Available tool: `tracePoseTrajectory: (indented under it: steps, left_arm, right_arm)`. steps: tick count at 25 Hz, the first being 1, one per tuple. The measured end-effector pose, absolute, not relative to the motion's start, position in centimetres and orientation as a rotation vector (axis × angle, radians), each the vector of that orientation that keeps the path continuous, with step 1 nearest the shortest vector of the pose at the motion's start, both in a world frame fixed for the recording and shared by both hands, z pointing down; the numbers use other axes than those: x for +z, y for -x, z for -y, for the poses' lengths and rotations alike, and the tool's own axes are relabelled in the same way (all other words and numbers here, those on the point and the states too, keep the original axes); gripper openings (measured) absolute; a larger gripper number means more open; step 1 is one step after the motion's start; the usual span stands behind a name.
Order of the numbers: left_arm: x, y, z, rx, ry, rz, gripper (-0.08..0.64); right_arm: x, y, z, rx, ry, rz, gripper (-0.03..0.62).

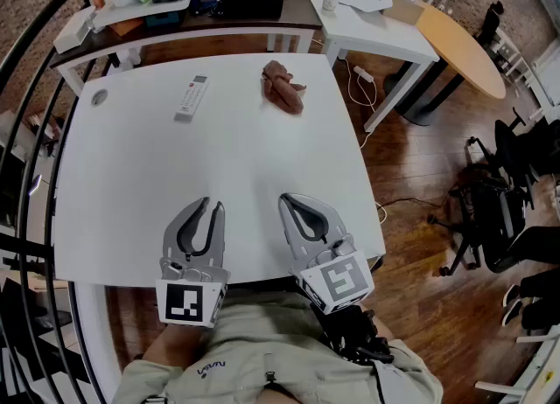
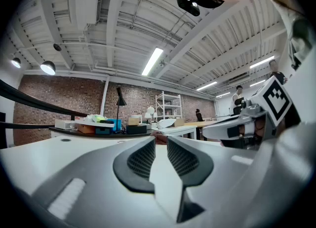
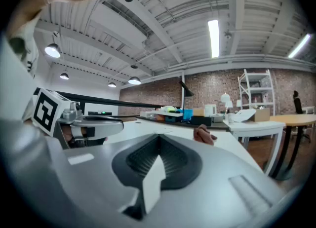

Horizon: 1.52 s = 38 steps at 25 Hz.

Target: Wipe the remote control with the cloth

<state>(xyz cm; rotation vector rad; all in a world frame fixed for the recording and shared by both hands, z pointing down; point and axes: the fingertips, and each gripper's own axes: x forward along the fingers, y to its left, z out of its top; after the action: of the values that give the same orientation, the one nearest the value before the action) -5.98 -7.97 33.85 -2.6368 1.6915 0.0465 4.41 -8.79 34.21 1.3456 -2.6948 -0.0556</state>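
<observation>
Nearest to us, at the near edge of the white table (image 1: pixel 131 192), our two grippers rest side by side and point away over the bare top. Our left gripper (image 1: pixel 213 207) has its jaws a narrow slit apart with nothing between them; our right gripper (image 1: pixel 284 198) is clenched tip to tip, also empty. The remote control (image 1: pixel 191 96) lies flat at the far side of the table, to the left, and the brown cloth (image 1: pixel 283 86) sits crumpled just to its right, apart from it. We judge the wiping has not begun and the step in hand is fetching the cloth. To do it well, we should spread the right jaws before they arrive, come down over a raised fold of the cloth and pinch enough of it to leave a pad hanging below the tips. The left gripper is best used to pin the remote by one end, so it does not slide under the strokes.
</observation>
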Motion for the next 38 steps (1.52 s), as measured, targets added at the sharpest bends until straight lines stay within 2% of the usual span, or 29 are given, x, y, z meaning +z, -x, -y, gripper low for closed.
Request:
tracePoseTrajectory:
  steps: [3, 9, 14, 25, 38]
  left_arm:
    - [33.8, 6.4, 8.3, -0.016, 2.599, -1.633, 0.094]
    - [32.3, 6.8, 9.3, -0.019, 2.572, -1.613, 0.099]
    - [30.5, 6.7, 9.9, 0.031, 2.567, -1.609, 0.133]
    - [27.4, 6.9, 11.3, 0.08, 2.547, -1.628, 0.199]
    - [22.1, 7.7, 13.9, 0.077, 2.5, -1.607, 0.257]
  right_arm:
    - [33.4, -4.6, 9.3, -0.097, -1.367, 2.694, 0.003]
    - [31.4, -4.8, 10.3, -0.194, -1.399, 2.698, 0.005]
    - [29.5, -5.1, 10.8, -0.29, -1.412, 2.689, 0.005]
    - [25.5, -5.2, 12.4, -0.485, -1.421, 2.68, 0.127]
    - [18.6, -5.7, 15.7, -0.594, -1.402, 2.696, 0.173]
